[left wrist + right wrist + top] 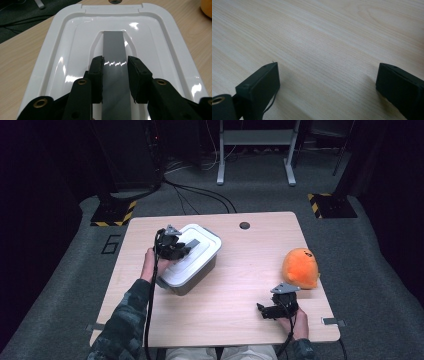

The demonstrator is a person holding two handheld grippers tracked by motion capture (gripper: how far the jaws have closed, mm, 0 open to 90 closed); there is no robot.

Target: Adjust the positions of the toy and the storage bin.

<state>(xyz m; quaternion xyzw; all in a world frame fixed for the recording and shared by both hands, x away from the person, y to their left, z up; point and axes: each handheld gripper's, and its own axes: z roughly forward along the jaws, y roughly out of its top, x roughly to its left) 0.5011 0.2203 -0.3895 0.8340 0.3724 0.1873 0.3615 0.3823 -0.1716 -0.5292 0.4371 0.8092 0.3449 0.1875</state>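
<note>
A grey box with a white lid stands left of the table's middle. A grey handle strip runs along the lid's recess. My left gripper is shut on that handle, one pad pressed to each side of it; in the high view the left gripper sits over the lid. An orange plush toy lies at the right. Just in front of it, my right gripper rests low over bare wood. Its jaws stand wide apart in the right gripper view, with nothing between them.
The wooden table has a round cable hole at its far edge. Beyond it are grey carpet, cables and the white legs of a frame. Yellow-black marked plates lie on the floor by the far corners.
</note>
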